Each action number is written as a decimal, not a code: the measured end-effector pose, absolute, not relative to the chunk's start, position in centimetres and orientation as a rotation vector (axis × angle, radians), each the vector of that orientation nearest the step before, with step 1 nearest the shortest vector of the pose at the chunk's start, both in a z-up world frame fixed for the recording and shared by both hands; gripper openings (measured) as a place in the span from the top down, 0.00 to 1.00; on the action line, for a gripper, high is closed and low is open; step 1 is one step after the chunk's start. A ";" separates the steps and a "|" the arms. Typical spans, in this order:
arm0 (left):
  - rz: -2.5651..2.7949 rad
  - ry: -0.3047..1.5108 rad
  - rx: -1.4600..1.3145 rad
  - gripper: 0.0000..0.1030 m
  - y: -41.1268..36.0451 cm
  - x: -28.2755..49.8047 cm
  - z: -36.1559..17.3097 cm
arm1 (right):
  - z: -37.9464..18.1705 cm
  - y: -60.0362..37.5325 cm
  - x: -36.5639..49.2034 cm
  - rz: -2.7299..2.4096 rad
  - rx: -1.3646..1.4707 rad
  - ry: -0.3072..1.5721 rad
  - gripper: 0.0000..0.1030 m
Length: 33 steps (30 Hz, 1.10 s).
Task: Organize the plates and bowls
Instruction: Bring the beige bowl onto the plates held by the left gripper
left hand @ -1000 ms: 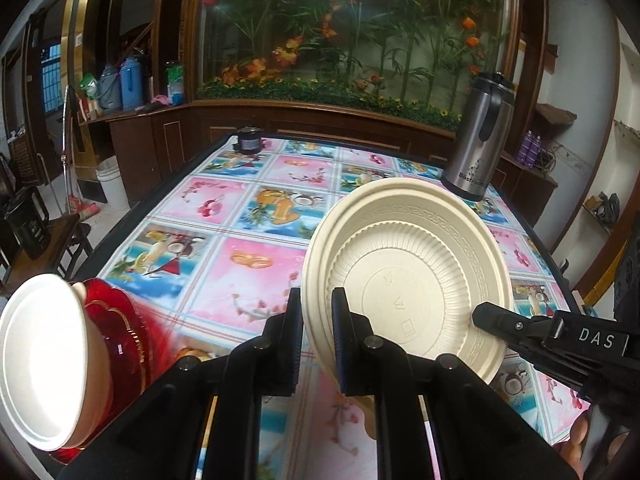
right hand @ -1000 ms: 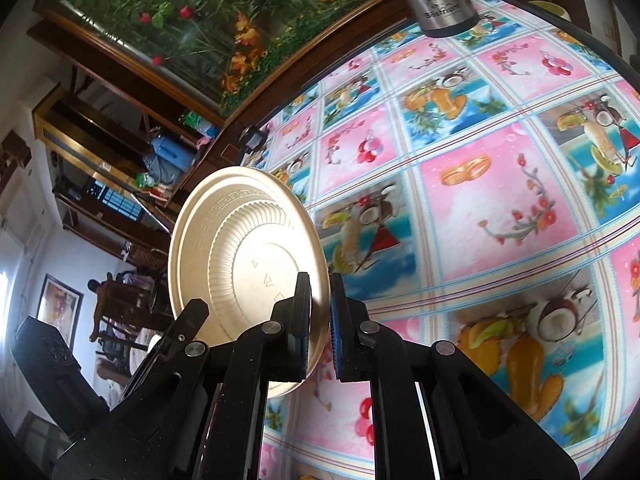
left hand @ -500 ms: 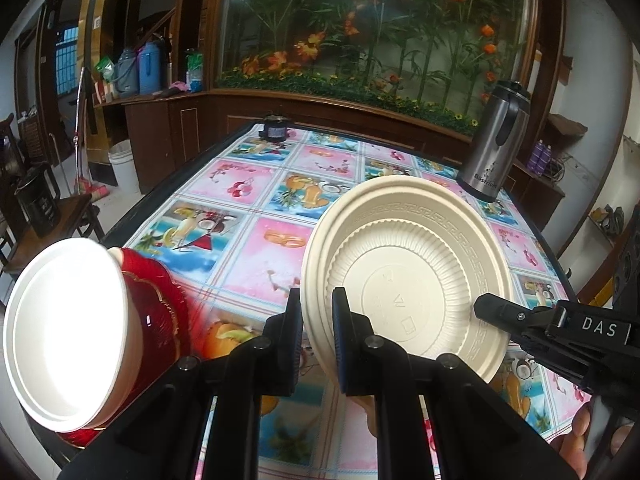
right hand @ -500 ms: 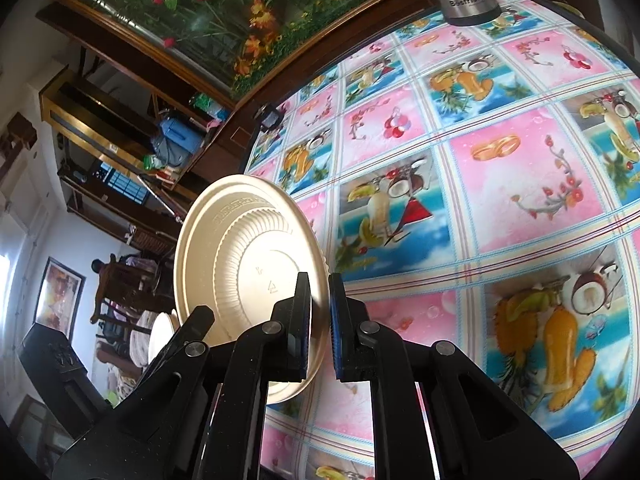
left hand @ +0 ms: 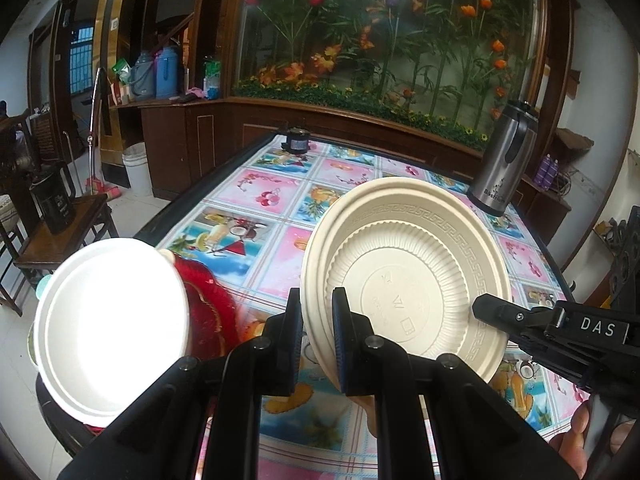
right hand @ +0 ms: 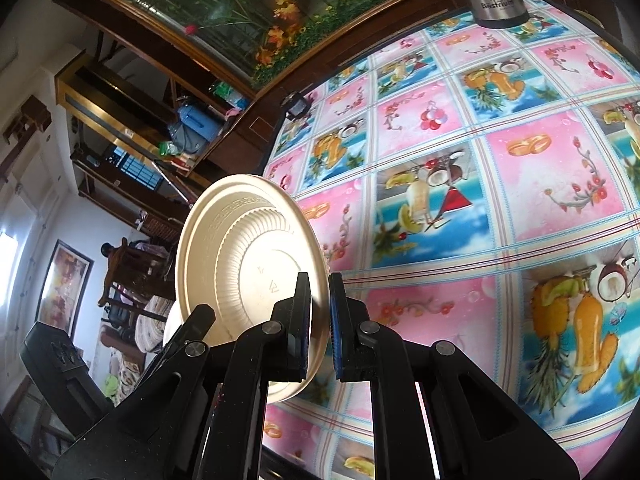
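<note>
The plate [left hand: 404,276] is gripped by both tongs [left hand: 316,336] [right hand: 319,320] and has been carried back toward the stack [left hand: 112,328].

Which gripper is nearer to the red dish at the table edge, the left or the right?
Left. The left gripper, holding the cream plate, is just beside the red dish. The right gripper grips the plate's far rim, farther away.

A desk [left hand: 276,200] covered in a bright pink-and-blue fruit-print cloth. A steel thermos jug [left hand: 502,160] stands at its far right corner, a small dark jar [left hand: 297,142] at its far left. Behind, a glass case of artificial flowers [left hand: 384,40]. Left, a wooden chair [left hand: 52,236], white bucket [left hand: 137,166], blue flasks [left hand: 158,68].
</note>
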<state>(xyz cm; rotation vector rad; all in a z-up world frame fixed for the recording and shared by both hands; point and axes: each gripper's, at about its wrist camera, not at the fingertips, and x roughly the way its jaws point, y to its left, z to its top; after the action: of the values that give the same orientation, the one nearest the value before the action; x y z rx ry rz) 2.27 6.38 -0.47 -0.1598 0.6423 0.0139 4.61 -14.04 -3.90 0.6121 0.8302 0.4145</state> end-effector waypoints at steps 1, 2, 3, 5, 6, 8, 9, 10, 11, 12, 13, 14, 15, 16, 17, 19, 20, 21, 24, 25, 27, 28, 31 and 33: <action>0.020 0.640 -0.156 0.88 6.5 2.1 -0.4 | -3.8 -13.9 4.6 0.419 0.611 0.829 0.92; 0.024 0.636 -0.154 0.88 6.7 2.0 -0.3 | -3.8 -13.7 4.5 0.423 0.611 0.829 0.92; 0.027 0.633 -0.155 0.88 6.9 2.0 -0.2 | -3.7 -13.4 4.4 0.429 0.607 0.828 0.92; 0.036 0.627 -0.158 0.88 7.4 1.8 -0.1 | -3.6 -13.0 4.4 0.437 0.602 0.828 0.92; 0.041 0.625 -0.159 0.88 7.5 1.8 -0.1 | -3.6 -12.6 4.3 0.442 0.597 0.829 0.92; 0.053 0.623 -0.162 0.88 7.9 1.7 -0.1 | -3.4 -12.2 4.2 0.450 0.590 0.830 0.92; 0.058 0.621 -0.164 0.88 8.2 1.7 -0.1 | -3.3 -11.8 4.1 0.454 0.586 0.830 0.92; 0.063 0.620 -0.166 0.88 8.3 1.7 -0.1 | -3.2 -11.6 4.1 0.458 0.583 0.829 0.92; 0.070 0.619 -0.167 0.88 8.6 1.6 -0.2 | -3.1 -11.4 4.0 0.461 0.580 0.828 0.92; 0.075 0.618 -0.169 0.88 8.7 1.6 -0.2 | -3.1 -11.2 4.0 0.467 0.576 0.828 0.92; 0.081 0.617 -0.172 0.88 9.0 1.6 -0.2 | -3.0 -10.9 4.0 0.472 0.572 0.829 0.92; 0.085 0.617 -0.174 0.88 9.2 1.5 -0.2 | -2.9 -10.7 4.0 0.476 0.569 0.830 0.92; 0.089 0.616 -0.177 0.88 9.4 1.5 -0.3 | -2.8 -10.4 4.0 0.482 0.567 0.831 0.92; 0.094 0.615 -0.178 0.88 9.6 1.5 -0.3 | -2.8 -10.2 4.0 0.485 0.566 0.832 0.92; 0.100 0.613 -0.178 0.88 9.8 1.4 -0.2 | -2.8 -9.9 4.0 0.490 0.564 0.833 0.92; 0.107 0.609 -0.179 0.88 10.1 1.3 -0.2 | -2.6 -9.5 4.0 0.496 0.559 0.833 0.92; 0.113 0.604 -0.179 0.88 10.3 1.2 -0.1 | -2.6 -9.3 4.0 0.499 0.557 0.832 0.92; 0.117 0.600 -0.179 0.88 10.4 1.1 0.0 | -2.5 -9.1 3.9 0.503 0.555 0.832 0.92; 0.129 0.591 -0.180 0.88 10.8 0.9 0.2 | -2.2 -8.3 3.9 0.514 0.547 0.831 0.92; 0.132 0.589 -0.181 0.88 11.0 0.9 0.2 | -2.2 -8.1 3.8 0.516 0.544 0.831 0.92; 0.138 0.586 -0.184 0.88 11.3 0.8 0.3 | -2.0 -7.8 3.9 0.522 0.540 0.832 0.92; 0.140 0.585 -0.186 0.88 11.4 0.7 0.3 | -2.0 -7.6 3.9 0.524 0.538 0.832 0.92; 0.148 0.578 -0.190 0.88 11.8 0.5 0.5 | -1.8 -7.1 3.8 0.531 0.530 0.833 0.92; 0.153 0.576 -0.195 0.88 12.1 0.5 0.6 | -1.7 -6.8 3.8 0.534 0.526 0.834 0.92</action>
<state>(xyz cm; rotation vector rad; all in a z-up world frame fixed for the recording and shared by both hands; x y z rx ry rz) 0.46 12.12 0.57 -0.1946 0.5759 0.1530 3.84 -6.83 -1.68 0.5260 0.8342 0.5343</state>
